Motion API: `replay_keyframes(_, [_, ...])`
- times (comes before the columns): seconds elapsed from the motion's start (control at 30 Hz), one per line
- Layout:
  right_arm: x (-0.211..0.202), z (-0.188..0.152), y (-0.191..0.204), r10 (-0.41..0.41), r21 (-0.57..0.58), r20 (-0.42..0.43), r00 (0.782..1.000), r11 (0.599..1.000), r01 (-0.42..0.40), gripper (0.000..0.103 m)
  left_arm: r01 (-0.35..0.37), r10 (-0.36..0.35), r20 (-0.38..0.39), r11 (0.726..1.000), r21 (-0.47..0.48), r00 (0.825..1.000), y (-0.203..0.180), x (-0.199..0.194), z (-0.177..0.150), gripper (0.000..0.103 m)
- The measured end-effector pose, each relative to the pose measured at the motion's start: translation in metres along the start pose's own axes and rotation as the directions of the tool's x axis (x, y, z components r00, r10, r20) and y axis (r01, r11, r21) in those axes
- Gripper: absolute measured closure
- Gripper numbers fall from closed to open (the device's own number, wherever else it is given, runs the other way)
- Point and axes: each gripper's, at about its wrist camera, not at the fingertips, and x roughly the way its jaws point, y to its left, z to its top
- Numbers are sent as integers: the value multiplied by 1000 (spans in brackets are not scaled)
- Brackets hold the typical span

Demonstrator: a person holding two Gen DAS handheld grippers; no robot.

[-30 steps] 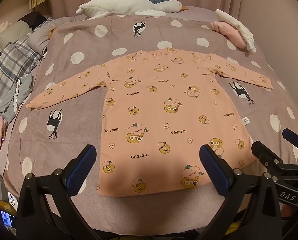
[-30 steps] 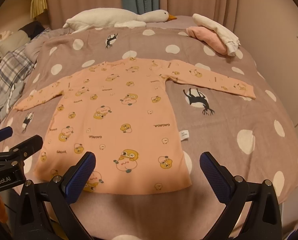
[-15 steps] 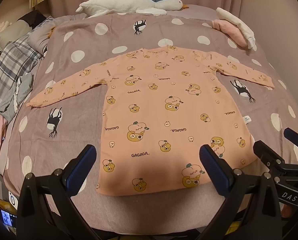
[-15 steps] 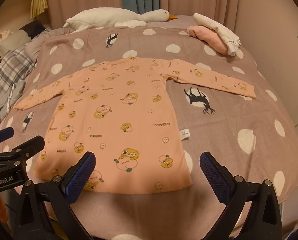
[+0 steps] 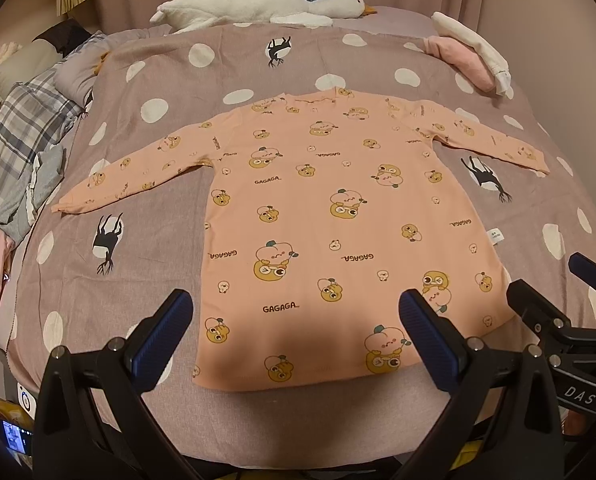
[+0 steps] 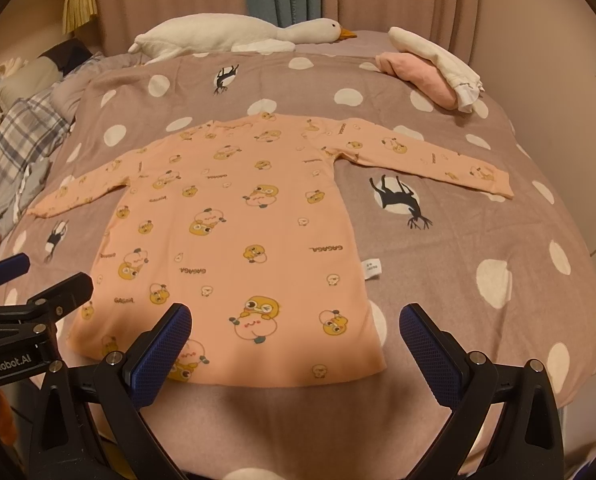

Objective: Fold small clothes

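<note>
Both views have crept slightly nearer the "GAGAGA" shirt [image 5: 330, 216]; left gripper [image 5: 293, 336] and right gripper [image 6: 293, 340] spread wide, holding nothing.

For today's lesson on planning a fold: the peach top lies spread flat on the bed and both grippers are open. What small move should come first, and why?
Probably lower the right gripper to the hem's right corner, as a first grasp. The peach top lies flat with both sleeves spread, unfolded; the left gripper and the right hang open near the hem, holding nothing.
</note>
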Motion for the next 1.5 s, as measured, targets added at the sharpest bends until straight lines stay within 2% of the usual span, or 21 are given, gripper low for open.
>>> replay_keyframes(1.3, [1,3,-1,-2,0,-4,1000,1000,2,0,6,-6,-22,1000,-4,1000,1,6,-1,0])
replay_keyframes(1.5, [3,-8,5,-2,3,-5,1000,1000,2,0,0,-1,-27,1000,-4,1000,1,6,-1,0])
